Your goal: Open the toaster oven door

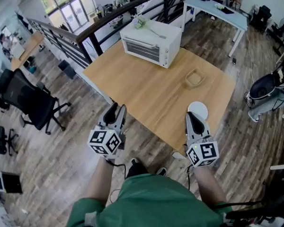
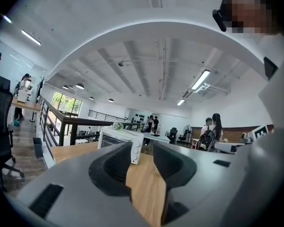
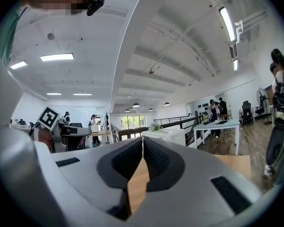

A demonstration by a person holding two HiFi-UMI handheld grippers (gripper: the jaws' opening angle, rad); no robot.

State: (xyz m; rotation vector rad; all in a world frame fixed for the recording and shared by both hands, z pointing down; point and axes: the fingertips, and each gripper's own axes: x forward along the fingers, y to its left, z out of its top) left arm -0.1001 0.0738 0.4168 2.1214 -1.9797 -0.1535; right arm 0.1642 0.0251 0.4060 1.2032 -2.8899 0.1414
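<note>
I hold my left gripper point(image 1: 114, 109) over the near edge of the wooden table point(image 1: 146, 91); its jaws stand apart with only bare tabletop showing between them. My right gripper point(image 1: 191, 116) hangs just beside a white round plate point(image 1: 199, 109) at the table's near corner; its jaws are clenched together at the tips, grasping nothing. The white toaster oven point(image 1: 151, 44) sits at the far edge of the table, well apart from both grippers, with its door closed and a green sprig point(image 1: 141, 23) lying on top. In the left gripper view its knob panel point(image 2: 136, 150) shows between my jaws, but any lettering there is too small to read. A small wooden tray point(image 1: 194, 78) lies between the oven and the plate. The only clear print is the black-and-white square pattern on each marker cube point(image 1: 105, 142).
</note>
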